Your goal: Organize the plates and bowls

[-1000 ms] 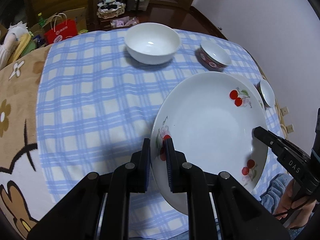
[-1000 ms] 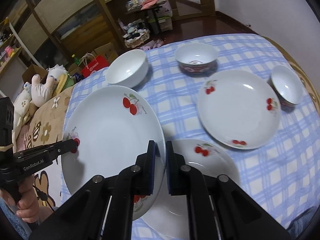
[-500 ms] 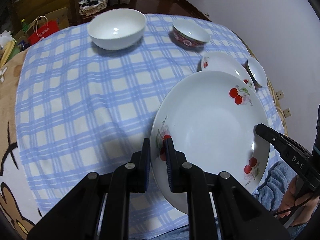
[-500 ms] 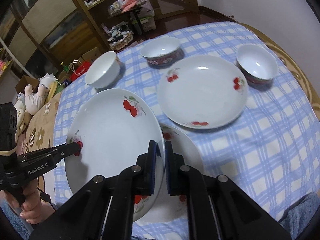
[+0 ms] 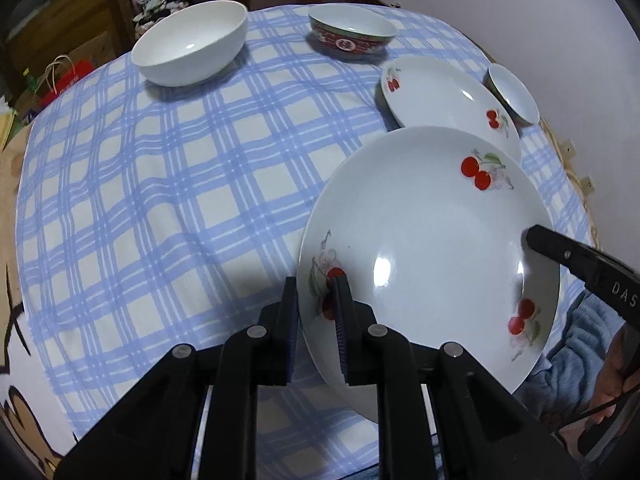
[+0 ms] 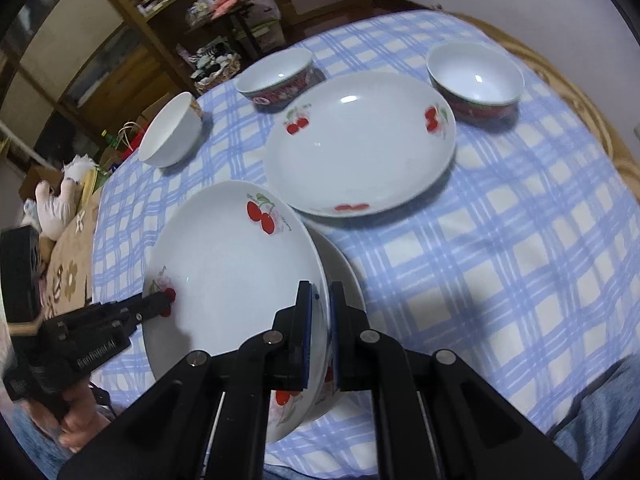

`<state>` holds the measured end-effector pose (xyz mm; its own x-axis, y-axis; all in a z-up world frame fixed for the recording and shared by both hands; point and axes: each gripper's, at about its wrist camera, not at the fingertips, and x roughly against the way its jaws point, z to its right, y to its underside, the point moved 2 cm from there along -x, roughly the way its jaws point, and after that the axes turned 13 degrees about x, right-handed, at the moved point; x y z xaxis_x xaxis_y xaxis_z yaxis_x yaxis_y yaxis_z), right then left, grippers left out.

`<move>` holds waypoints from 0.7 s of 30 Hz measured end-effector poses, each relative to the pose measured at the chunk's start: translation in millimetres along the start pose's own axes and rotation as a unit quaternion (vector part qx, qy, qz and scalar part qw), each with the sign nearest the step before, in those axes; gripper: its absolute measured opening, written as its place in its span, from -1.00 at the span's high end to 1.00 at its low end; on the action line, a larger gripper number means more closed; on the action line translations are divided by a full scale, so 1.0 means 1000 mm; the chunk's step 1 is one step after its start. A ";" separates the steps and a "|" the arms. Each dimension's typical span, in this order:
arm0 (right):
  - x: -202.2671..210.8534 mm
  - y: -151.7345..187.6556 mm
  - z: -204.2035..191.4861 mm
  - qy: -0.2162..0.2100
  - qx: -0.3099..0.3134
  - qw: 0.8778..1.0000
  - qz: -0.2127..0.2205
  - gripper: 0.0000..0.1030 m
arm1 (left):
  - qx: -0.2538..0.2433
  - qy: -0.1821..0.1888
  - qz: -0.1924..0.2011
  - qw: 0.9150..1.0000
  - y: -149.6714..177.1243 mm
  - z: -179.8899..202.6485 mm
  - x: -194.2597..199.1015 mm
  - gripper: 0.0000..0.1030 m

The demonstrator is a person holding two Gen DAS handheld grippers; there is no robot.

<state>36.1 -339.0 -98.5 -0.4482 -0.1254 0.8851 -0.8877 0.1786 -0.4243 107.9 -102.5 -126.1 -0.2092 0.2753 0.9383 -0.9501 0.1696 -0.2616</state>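
– Hand-held gripper on the left [image 5: 314,292] and hand-held gripper on the right [image 6: 320,300]: what are they pinching?

– The same cherry plate [image 5: 420,240], by opposite edges. It is off the surface [image 6: 500,260] and tilted. The right one is pressed tight on its rim. The left one has the rim between its pads too, but its jaws are opening a little.

– What is different from a second ago?

– The plate has travelled sideways and come lower. A second ago the lower plate [image 6: 344,276] lay in full view beyond the right one's tips. Now the carried plate hangs over it, and only a crescent shows just past the right finger.

– So this is stacking?

– That is my reading: it is nearly lined up over the lower plate but not set down. I cannot tell whether the two plates touch anywhere.

– And that loosening on the left?

– It looks early to me. With the plate tilted and in the air, that side could slip and land hard on the china below.

– What else is left?

– A third plate [image 6: 360,152] lies further ahead of the right one. A white bowl [image 6: 170,136] and two red-banded bowls [image 6: 276,76] stand apart beyond it, none of them nested.
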 end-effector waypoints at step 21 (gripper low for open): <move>-0.025 0.012 0.000 0.041 0.014 0.999 -0.024 0.82 | 0.019 -0.004 -0.030 0.999 0.003 -0.005 -0.037 0.69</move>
<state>36.5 -333.9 -126.3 -0.3968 -0.0533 0.9164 -0.9108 0.1469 -0.3858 114.1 -107.6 -162.6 -0.1541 0.2576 0.9539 -0.9690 0.1494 -0.1969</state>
